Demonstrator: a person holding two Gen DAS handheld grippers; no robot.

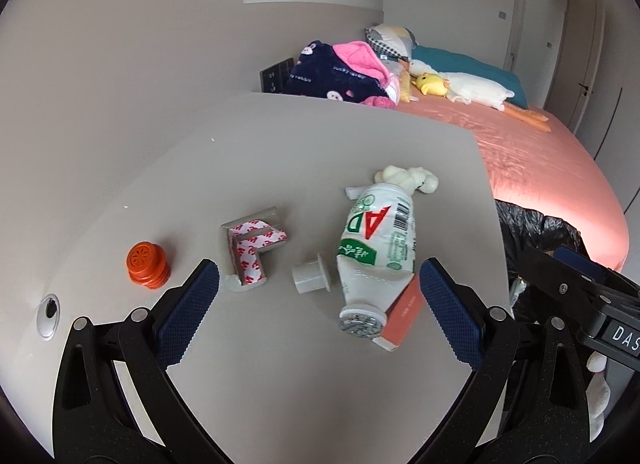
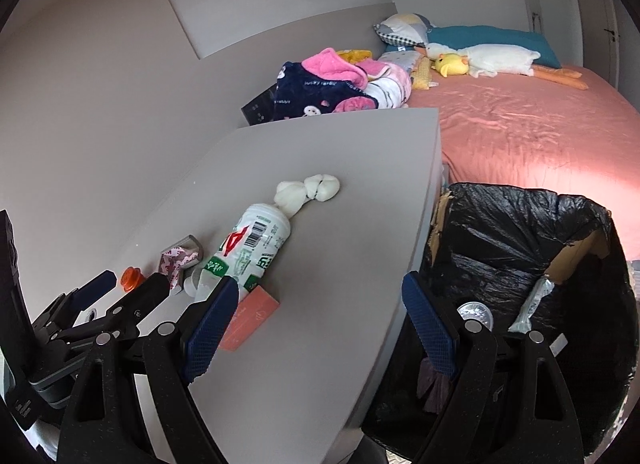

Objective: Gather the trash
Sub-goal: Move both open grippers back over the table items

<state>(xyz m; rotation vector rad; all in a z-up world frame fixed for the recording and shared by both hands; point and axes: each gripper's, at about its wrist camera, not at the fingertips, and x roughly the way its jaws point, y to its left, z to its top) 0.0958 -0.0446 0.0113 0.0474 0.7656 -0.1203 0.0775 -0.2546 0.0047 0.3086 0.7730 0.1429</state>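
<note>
A: Your left tongs (image 1: pixel 318 304) are spread wide, nothing between them — hovering over the bench (image 1: pixel 280 151) near its front edge.

B: Right tongs (image 2: pixel 316 328)?

A: Also apart and empty, straddling the bench's right edge, one finger over the top, the other over the bin (image 2: pixel 520 232).

B: Where's your trash?

A: All on the bench. Crushed white bottle (image 1: pixel 378 248) lies on its side toward the right edge, foil-capped mouth toward you. A pink card box (image 1: pixel 404 314) is tucked against its mouth end. A wadded white tissue (image 1: pixel 408 177) touches its far end. Just left of the bottle, a small grey plastic fitting (image 1: pixel 310 276), then an L-shaped grey corner guard (image 1: pixel 250 248) with red-printed tape. Orange cap (image 1: pixel 147 264) sits farthest left, apart from the rest.

B: Bin?

A: Black-bagged carton standing beside the bench's right edge — you've got some items already inside, a round foil lid (image 2: pixel 474 314) among them.
</note>
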